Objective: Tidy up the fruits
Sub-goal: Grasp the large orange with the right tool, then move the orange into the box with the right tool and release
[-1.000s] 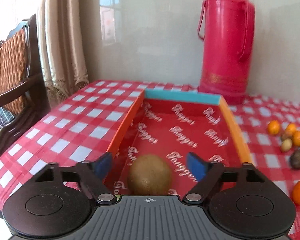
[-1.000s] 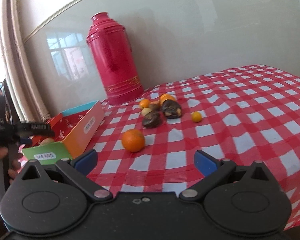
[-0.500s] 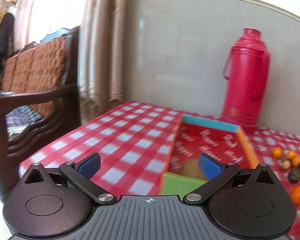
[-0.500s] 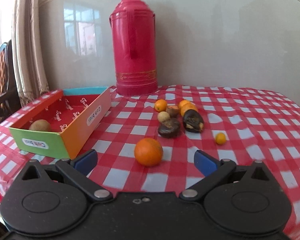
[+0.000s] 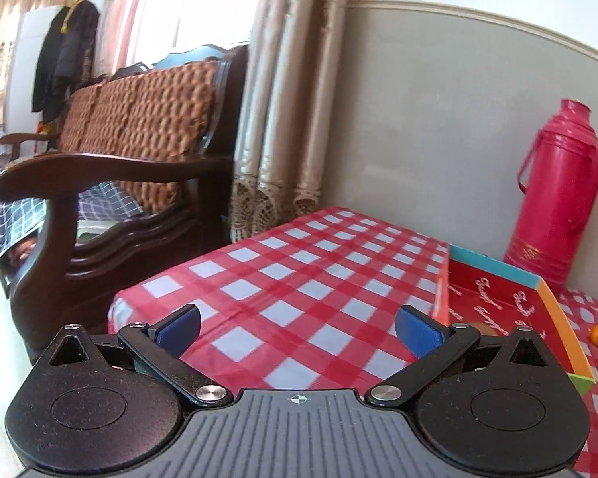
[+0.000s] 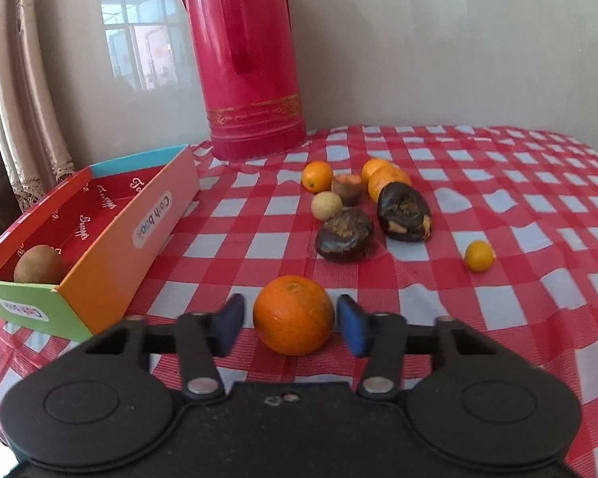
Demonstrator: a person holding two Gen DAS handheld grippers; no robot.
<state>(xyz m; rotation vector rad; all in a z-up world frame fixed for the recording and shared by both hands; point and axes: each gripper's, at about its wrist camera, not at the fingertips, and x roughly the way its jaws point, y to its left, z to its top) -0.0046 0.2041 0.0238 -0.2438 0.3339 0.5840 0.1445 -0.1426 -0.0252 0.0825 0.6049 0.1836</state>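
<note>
My right gripper point(image 6: 291, 324) has its jaws on either side of a large orange point(image 6: 294, 314) on the checked cloth, with small gaps on both sides. A kiwi point(image 6: 38, 263) lies in the near end of the colourful box point(image 6: 119, 247). Behind the orange lie two dark brown fruits point(image 6: 343, 234), several small oranges point(image 6: 317, 175), a pale round fruit point(image 6: 327, 205) and a small kumquat point(image 6: 478, 255). My left gripper point(image 5: 297, 324) is open and empty over the table's left part, with the box point(image 5: 554, 310) to its right.
A tall pink thermos point(image 6: 251, 59) stands against the wall behind the fruits; it also shows in the left wrist view point(image 5: 558, 195). A dark wooden chair point(image 5: 111, 183) and curtains point(image 5: 295, 91) stand off the table's left edge.
My left gripper has drawn back and swung left, away from the box with the kiwi left in it. My right gripper has moved forward and narrowed its jaws around the large orange.
</note>
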